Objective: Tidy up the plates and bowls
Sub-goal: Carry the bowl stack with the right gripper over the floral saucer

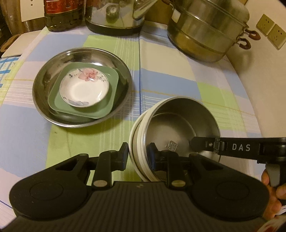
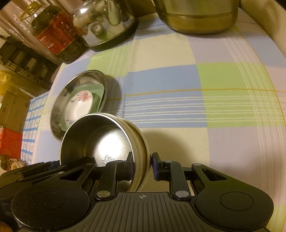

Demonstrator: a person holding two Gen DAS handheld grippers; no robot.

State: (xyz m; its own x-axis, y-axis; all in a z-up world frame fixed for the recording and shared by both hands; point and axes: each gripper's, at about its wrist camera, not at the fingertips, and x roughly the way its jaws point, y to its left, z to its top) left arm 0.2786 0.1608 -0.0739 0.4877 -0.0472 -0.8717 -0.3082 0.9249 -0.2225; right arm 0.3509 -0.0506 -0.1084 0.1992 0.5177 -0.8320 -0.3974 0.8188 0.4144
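Left claw clamped on near wall of steel bowl: one finger outside against white outer shell, one inside. Right claw astride opposite wall of same bowl; inner finger against steel lining, outer blue pad standing just off white shell, not pressing. Right claw also seen from left wrist view, reaching in from right, tip over bowl rim and down inside. Bowl tilted, low over checked cloth on surface; contact with cloth cannot be told. Stamped mark visible on bowl floor.

Near bowl, to its left: steel plate flat on cloth, holding green square dish, with white flowered saucer nested on top.

Far edge of surface: oil bottle, kettle, large steamer pot. Wall sockets on right. Hand on right claw's grip, lower right corner.
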